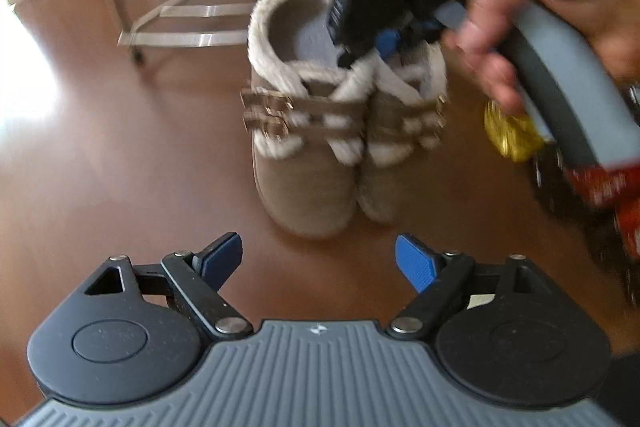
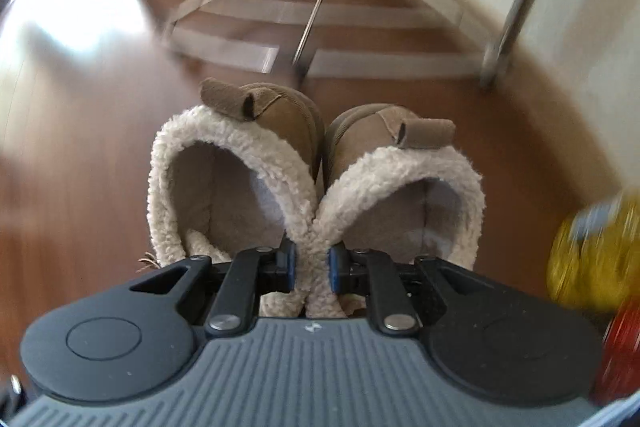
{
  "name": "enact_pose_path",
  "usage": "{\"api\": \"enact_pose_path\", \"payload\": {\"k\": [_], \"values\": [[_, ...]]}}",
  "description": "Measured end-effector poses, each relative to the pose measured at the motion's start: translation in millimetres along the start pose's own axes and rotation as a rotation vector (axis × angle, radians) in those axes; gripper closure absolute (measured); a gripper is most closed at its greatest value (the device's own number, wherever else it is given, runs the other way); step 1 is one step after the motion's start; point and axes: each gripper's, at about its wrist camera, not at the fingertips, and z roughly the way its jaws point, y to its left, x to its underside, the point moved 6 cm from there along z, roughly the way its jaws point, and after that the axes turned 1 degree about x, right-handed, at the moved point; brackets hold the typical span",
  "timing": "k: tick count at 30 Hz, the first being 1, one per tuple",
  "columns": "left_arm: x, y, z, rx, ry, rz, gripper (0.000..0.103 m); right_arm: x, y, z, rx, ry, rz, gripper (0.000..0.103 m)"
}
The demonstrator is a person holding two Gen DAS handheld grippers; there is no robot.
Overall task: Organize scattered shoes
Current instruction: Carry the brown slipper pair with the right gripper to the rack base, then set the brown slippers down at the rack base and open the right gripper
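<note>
Right now the right gripper (image 2: 312, 269) is pinching the fleecy inner collars of two tan shoes at once — its blue pads (image 2: 291, 263) press on the cream fleece where the two openings meet. The left-hand shoe (image 2: 236, 163) and the right-hand shoe (image 2: 400, 171) sit side by side and touching, heels toward the metal rack, each with a small pull tab at the back. In the left wrist view the same pair shows from the toe end: the nearer shoe (image 1: 304, 155) with two buckled straps across its top, the other shoe (image 1: 400, 139) pressed against it, and the right gripper (image 1: 394, 41) reaching down into the collars between them, held by a hand (image 1: 508, 39) with a black cable looping over it. Whether the soles rest on the wooden floor (image 1: 120, 147) or hang just above it cannot be told (the picture is blurred).

The left gripper (image 1: 318, 261) is spread wide with nothing between its blue pads (image 1: 414, 261), hovering over bare floor just in front of the toes.

Behind the shoes stands a metal rack (image 2: 320, 11) with flat slats low to the floor, by a white wall. Something yellow (image 2: 592, 255) and something red (image 2: 620, 351) lie blurred at the right edge — too smeared to name.
</note>
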Motion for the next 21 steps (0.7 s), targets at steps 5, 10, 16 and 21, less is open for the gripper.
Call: {"api": "enact_pose_path", "payload": {"k": [5, 10, 16, 21], "values": [[-68, -4, 39, 0.003, -0.098, 0.016, 0.018, -97, -34, 28, 0.037, -0.039, -0.038, 0.090], [-130, 1, 90, -0.025, -0.169, 0.071, 0.018, -170, -43, 50, 0.030, -0.036, -0.140, 0.103], [-142, 19, 132, -0.057, -0.122, 0.046, 0.018, -175, -56, 67, 0.016, -0.082, -0.168, 0.092], [-107, 16, 126, -0.050, -0.076, 0.075, 0.018, -101, -66, 40, -0.016, -0.119, -0.152, 0.085]]}}
